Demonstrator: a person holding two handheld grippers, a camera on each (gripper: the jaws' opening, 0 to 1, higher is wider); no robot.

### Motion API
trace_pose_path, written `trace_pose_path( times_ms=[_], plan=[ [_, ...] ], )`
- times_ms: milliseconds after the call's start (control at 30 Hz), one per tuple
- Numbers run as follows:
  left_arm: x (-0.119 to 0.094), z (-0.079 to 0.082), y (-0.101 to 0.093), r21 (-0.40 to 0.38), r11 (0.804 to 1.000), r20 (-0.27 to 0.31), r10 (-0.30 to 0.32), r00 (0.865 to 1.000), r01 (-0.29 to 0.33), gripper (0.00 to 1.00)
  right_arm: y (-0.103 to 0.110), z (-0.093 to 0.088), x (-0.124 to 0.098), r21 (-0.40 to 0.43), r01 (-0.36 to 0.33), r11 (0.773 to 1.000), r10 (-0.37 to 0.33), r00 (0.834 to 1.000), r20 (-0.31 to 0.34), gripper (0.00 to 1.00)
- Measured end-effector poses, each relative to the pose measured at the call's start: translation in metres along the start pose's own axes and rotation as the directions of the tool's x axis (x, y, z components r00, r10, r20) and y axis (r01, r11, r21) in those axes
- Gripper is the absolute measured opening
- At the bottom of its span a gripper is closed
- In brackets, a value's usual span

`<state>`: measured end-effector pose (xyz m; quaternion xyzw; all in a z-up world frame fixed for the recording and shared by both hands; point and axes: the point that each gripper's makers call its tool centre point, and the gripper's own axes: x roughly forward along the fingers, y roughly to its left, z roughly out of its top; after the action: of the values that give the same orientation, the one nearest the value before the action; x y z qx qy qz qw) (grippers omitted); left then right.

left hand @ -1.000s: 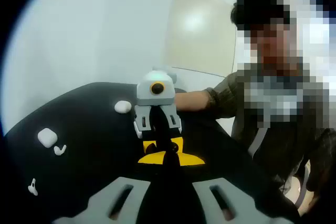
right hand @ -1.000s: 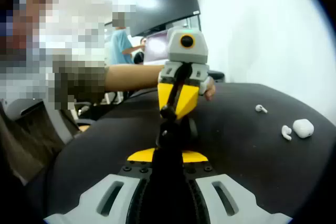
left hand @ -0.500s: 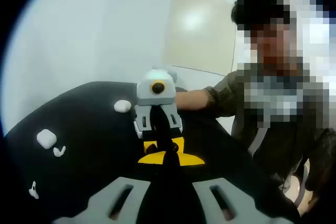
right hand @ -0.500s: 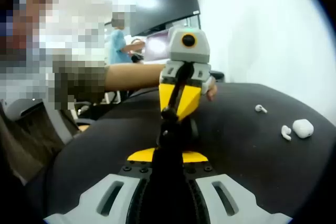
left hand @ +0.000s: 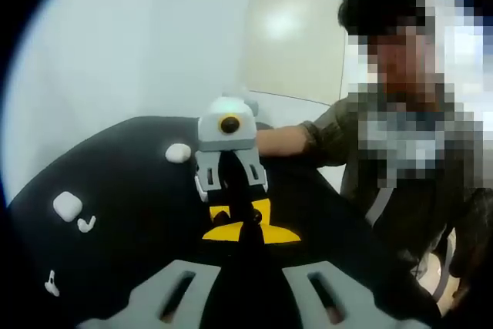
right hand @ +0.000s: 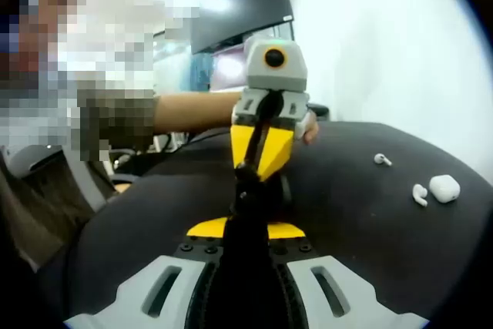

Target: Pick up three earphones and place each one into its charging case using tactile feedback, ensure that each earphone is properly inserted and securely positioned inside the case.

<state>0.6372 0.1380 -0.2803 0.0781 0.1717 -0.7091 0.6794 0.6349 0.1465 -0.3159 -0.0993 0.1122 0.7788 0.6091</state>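
On the black table top [left hand: 131,182] a white charging case [left hand: 68,204] lies at the left with one earphone [left hand: 87,224] beside it and another earphone [left hand: 51,284] nearer. A second white case [left hand: 178,152] sits farther back. My left gripper [left hand: 248,219] is shut with nothing in it, tip to tip with my right gripper [left hand: 231,179]. In the right gripper view my right gripper [right hand: 246,194] is shut and empty, facing the yellow-jawed left gripper [right hand: 260,152]. There a case [right hand: 444,187], an earphone [right hand: 420,194] and a farther earphone [right hand: 383,160] lie at the right.
A person in a dark olive sleeve [left hand: 331,144] stands at the table's edge, the forearm [right hand: 192,113] reaching to a gripper. A pale wall [left hand: 154,44] lies behind the table. A dark screen [right hand: 239,13] hangs in the background.
Both grippers stay shut and nose to nose, almost still. The left gripper view has shifted slightly. A person in blue in the background of the right gripper view has gone out of sight.
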Motion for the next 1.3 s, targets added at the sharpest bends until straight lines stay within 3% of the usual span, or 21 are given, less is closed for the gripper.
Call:
trace_pose_path(
  times_ms=[267,733,1300],
  plan=[
    [-0.0076,-0.0016,0.0037,-0.005,1.000,-0.037,0.018,0.999,-0.018,0.04,0.0002,0.0000,0.0000,-0.001,-0.002,1.000,0.002,1.000,0.000,0.18],
    [-0.0053,-0.0040,0.0040,-0.016,1.000,-0.049,0.020,0.999,-0.020,0.04,0.0003,-0.0002,0.0006,-0.002,0.000,1.000,0.000,1.000,-0.002,0.18],
    [-0.0072,-0.0014,0.0001,-0.068,0.998,-0.016,0.003,1.000,-0.004,0.08,0.0005,-0.0004,0.0008,-0.005,-0.001,1.000,0.001,1.000,-0.002,0.18]
  ],
)
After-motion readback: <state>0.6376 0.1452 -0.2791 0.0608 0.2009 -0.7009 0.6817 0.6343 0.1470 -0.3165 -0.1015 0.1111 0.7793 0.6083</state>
